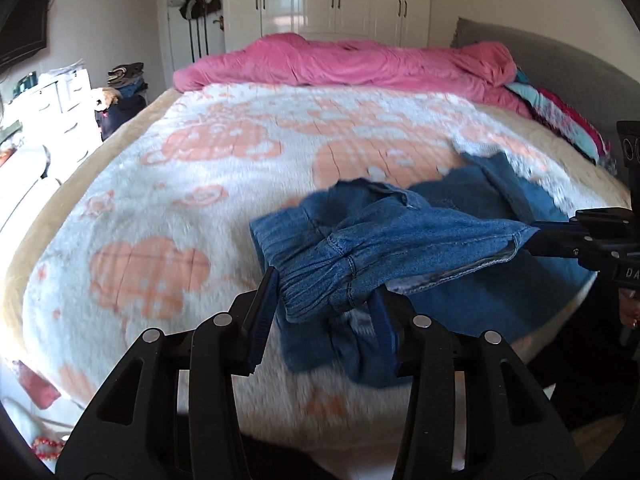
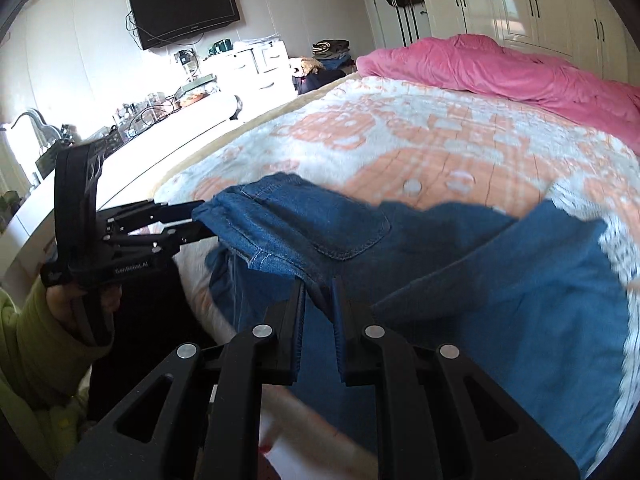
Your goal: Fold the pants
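The blue denim pants (image 1: 400, 240) are being held up by their gathered elastic waistband, off the near edge of a bed covered by a white-and-peach patterned blanket (image 1: 200, 184). The left gripper (image 1: 324, 304) is seen with its jaws partly spread; the bunched waistband is lying between and over its blue pads, but whether those pads are pressing on the cloth cannot be told. The right gripper (image 2: 318, 300) is pressed nearly together, and a fold of denim beside the back pocket (image 2: 340, 220) is being pinched between its fingers. In the left wrist view the right gripper is being shown to the right of the left one, at the waistband's far end; in the right wrist view the left gripper is being shown to the left, at the opposite end, so the waistband is being stretched between the two tools.

Ahead of the tools the legs are lying crumpled and overlapped on the blanket, with one leg thrown across the other. Beyond them a pink duvet (image 1: 344, 60) is bunched along the far side.

As a judgement, the task is being started rather than finished: no clean fold is being shown yet. The pants are yet to be spread flat, with the legs laid together and then folded over.
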A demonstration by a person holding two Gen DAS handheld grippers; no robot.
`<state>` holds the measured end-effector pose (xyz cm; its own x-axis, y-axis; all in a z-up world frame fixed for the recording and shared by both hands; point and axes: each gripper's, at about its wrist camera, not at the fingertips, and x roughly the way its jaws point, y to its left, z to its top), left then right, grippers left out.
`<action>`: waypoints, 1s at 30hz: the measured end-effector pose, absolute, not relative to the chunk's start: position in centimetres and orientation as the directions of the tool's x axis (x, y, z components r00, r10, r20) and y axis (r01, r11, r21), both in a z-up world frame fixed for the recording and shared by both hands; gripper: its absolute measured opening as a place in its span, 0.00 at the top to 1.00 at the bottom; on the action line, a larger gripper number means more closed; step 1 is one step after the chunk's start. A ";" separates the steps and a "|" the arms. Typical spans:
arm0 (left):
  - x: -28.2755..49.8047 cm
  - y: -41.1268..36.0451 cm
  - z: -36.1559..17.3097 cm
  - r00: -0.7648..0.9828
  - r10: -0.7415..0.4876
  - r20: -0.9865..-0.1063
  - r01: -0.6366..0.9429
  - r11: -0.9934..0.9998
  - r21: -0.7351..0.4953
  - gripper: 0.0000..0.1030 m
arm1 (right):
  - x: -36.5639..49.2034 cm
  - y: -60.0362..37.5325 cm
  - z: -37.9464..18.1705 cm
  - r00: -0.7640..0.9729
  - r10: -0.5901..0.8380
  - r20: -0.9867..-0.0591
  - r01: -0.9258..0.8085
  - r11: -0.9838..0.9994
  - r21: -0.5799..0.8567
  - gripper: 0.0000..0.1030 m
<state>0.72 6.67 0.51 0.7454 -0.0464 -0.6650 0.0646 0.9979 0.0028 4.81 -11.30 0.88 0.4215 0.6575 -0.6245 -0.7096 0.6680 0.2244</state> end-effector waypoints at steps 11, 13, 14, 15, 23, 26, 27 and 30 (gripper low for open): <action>0.0 6.7 -1.3 0.657 -0.045 -0.753 0.064 0.998 -0.004 0.58 | 2.6 -10.8 -2.4 0.408 0.615 -0.675 -0.712 0.677 0.186 0.88; -0.3 7.0 -1.3 0.646 -0.046 -0.762 0.056 0.998 -0.013 0.57 | 2.2 -10.8 -2.4 0.409 0.617 -0.673 -0.723 0.669 0.174 0.88; -0.6 7.2 -1.4 0.641 -0.047 -0.766 0.051 0.999 -0.018 0.57 | 2.0 -10.8 -2.4 0.403 0.624 -0.670 -0.728 0.662 0.178 0.88; -0.9 7.4 -1.5 0.638 -0.043 -0.769 0.043 0.999 -0.020 0.57 | 1.9 -10.8 -2.5 0.398 0.629 -0.668 -0.729 0.659 0.186 0.88; -2.4 9.0 0.5 0.663 -0.002 -0.748 -0.024 0.999 -0.024 0.57 | 1.4 -10.2 -3.4 0.357 0.644 -0.677 -0.754 0.626 0.197 0.88; -1.5 8.5 1.3 0.671 -0.033 -0.741 -0.005 0.999 -0.049 0.47 | 0.8 -9.5 -3.9 0.339 0.638 -0.692 -0.773 0.608 0.182 0.85; -1.0 8.4 1.4 0.669 -0.036 -0.742 -0.010 0.998 -0.058 0.46 | 0.6 -9.3 -4.1 0.336 0.633 -0.698 -0.778 0.604 0.174 0.85; 0.4 7.9 2.1 0.674 -0.044 -0.738 -0.023 0.997 -0.080 0.46 | 0.8 -9.2 -4.7 0.326 0.620 -0.713 -0.770 0.612 0.180 0.85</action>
